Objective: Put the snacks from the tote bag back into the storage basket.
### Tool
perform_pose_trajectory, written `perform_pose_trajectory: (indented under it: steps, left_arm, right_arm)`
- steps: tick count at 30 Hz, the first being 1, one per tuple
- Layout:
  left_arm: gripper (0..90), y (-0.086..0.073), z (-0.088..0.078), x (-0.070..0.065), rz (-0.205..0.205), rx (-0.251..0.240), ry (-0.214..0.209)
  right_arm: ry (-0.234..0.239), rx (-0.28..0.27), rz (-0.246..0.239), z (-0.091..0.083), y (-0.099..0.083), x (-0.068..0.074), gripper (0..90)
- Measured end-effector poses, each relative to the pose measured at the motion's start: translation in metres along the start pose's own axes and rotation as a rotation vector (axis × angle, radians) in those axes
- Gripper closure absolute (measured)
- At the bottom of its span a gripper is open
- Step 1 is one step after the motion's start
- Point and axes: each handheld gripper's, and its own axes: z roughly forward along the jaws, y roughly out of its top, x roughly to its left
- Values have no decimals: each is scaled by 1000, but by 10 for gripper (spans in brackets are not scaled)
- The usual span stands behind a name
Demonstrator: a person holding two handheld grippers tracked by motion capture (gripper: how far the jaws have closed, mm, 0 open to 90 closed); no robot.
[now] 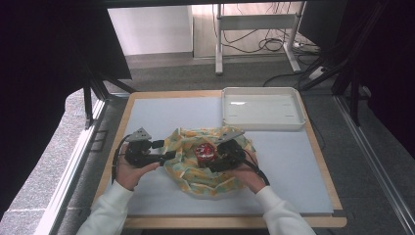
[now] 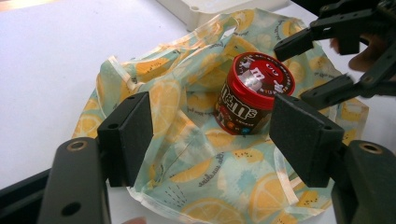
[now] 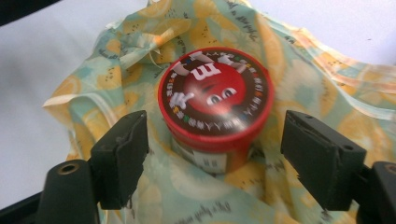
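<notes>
Right gripper view: right tool [image 3: 212, 154] wide apart, pads on either side of the red-lidded candy tub [image 3: 215, 109], neither pressing it; nothing held. Tub upright at frame centre on the lemon-print cloth bag [image 3: 299, 84]. Left gripper view: left tool [image 2: 212, 137] also spread wide, bag fabric lying between the pads, no grip seen; tub sits beyond, upper centre. High view: both hands low at centre frame, left hand [image 1: 128, 169] at the bag's left edge, sleeves entering from bottom. Bench [image 1: 293, 161] pale grey; white tray [image 1: 263, 108] at upper right; cables on floor behind.
</notes>
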Motion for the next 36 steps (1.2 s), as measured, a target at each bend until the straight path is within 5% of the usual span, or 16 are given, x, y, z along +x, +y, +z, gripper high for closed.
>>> perform_pose_trajectory:
  steps: [9,14,26,36]
  left_arm:
    - [307,-1,1,3,-7,3,4]
    - [309,-2,0,3,-5,-1,6]
    - [316,-1,-1,3,-1,-6,10]
    - [317,-2,3,2,-2,9,11]
  right_arm:
    - [-69,57,12,34,10,12,165]
    - [-124,68,-19,42,10,18,245]
    - [-67,51,-26,33,9,15,252]
    - [-31,-24,-25,3,12,14,253]
